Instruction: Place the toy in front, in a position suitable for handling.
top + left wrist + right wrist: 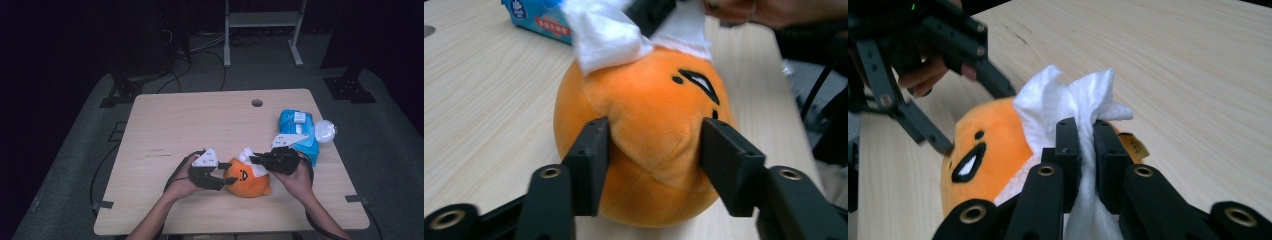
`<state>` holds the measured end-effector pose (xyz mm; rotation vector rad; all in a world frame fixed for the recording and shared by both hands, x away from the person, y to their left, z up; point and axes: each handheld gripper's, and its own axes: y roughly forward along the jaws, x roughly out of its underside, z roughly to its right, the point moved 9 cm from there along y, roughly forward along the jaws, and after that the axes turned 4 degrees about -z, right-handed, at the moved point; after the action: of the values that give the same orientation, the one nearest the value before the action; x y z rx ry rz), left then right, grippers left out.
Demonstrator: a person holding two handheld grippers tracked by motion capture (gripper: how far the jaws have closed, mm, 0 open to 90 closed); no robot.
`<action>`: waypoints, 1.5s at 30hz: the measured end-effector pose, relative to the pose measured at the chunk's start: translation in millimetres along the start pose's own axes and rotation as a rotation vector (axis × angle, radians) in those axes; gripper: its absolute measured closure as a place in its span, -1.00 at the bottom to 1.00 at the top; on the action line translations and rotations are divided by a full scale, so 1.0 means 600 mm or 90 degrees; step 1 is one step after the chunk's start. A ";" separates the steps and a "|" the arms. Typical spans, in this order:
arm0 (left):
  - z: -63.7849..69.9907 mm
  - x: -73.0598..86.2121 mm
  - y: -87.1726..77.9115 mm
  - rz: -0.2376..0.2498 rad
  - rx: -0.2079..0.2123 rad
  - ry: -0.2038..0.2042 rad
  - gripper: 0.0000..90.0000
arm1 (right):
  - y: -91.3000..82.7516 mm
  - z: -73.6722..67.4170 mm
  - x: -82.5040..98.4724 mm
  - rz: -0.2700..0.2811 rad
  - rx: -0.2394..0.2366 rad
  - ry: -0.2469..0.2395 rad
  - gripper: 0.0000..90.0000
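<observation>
An orange round plush toy (247, 181) with a black stitched face rests on the wooden table (190, 125) near its front edge. My left gripper (226, 179) grips it from the left, and its pads (594, 145) dent the plush toy (649, 115) on both sides. My right gripper (253, 160) comes in from the right and is shut on a crumpled white tissue (1058, 100). The tissue (604, 35) lies against the top of the toy (993, 140), pinched between the closed jaws of the right gripper (1085, 130).
A blue tissue pack (300, 131) lies at the right side of the table, with a white round object (325, 131) beside it at the edge. A cable hole (257, 103) sits near the far edge. Bare wood spreads to the left and behind the toy.
</observation>
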<state>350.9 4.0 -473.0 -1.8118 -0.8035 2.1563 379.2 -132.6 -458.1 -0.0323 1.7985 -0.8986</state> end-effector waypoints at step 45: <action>0.039 -0.004 0.013 -0.032 0.007 0.109 -0.16 | 0.015 -0.029 -0.023 -0.007 -0.004 -0.050 0.84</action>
<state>330.3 -9.8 -473.0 -1.9187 -0.7872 1.9397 374.2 -110.3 -449.9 -0.0799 1.7291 -0.8875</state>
